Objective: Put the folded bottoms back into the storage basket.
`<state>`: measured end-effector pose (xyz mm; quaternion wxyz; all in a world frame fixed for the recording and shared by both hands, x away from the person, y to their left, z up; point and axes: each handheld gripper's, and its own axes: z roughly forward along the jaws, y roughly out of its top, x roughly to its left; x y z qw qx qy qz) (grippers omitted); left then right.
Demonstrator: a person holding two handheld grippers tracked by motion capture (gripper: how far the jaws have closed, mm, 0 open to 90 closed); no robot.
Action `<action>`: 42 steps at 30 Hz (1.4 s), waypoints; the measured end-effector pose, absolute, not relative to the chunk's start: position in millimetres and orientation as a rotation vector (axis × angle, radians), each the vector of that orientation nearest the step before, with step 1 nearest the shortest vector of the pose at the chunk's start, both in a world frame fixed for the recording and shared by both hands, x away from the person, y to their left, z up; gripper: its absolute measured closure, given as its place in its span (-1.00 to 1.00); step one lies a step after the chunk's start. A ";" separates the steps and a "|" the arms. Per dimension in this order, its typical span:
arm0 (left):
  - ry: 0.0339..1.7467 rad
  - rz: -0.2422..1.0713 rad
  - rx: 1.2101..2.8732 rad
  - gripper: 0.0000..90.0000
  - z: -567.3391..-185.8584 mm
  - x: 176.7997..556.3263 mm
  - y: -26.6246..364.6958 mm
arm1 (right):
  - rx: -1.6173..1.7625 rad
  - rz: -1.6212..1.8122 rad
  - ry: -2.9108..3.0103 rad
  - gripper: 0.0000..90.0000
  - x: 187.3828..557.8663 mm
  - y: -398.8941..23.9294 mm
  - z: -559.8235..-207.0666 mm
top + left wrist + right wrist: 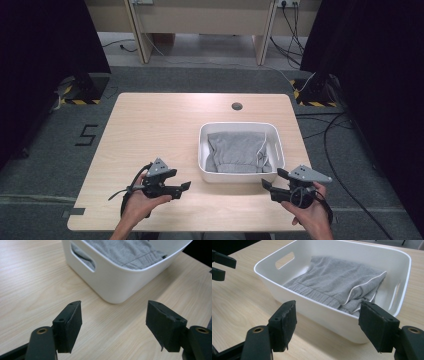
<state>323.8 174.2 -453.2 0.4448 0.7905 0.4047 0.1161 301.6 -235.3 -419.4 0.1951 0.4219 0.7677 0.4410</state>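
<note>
A white plastic basket [204, 144] [117, 285] [332, 312] sits right of centre on the wooden table [150, 125]. Folded grey shorts [237, 151] [332, 282] [125, 252] with thin white piping lie inside it. My left gripper [187, 187] [113, 323] hovers near the table's front edge, left of the basket, pointing at its near left corner, jaws open and empty. My right gripper [274, 179] [327, 325] is held at the basket's near right corner, jaws open with nothing between them. The left gripper's jaw tips [222, 265] show at the far left of the right gripper view.
A round cable hole [237, 106] lies near the table's far edge. The left half of the table is bare wood. Cables [340, 150] run over the floor on the right, and two stand bases with striped tape [80, 90] [312, 92] flank the table.
</note>
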 end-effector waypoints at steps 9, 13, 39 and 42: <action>1.040 0.302 1.957 -0.37 -469.0 317.7 185.9 | 1.197 1.227 2.135 -0.30 288.4 -243.5 -429.0; 1.058 0.310 1.972 -0.37 -477.6 319.3 188.5 | 1.213 1.217 2.127 -0.30 284.0 -248.0 -434.5; 1.079 0.350 2.001 -0.50 -519.1 300.6 200.6 | 1.283 1.145 2.185 -0.49 277.0 -262.1 -481.9; 1.075 0.347 1.992 -0.51 -523.2 297.1 203.7 | 1.302 1.130 2.196 -0.54 277.9 -262.6 -487.4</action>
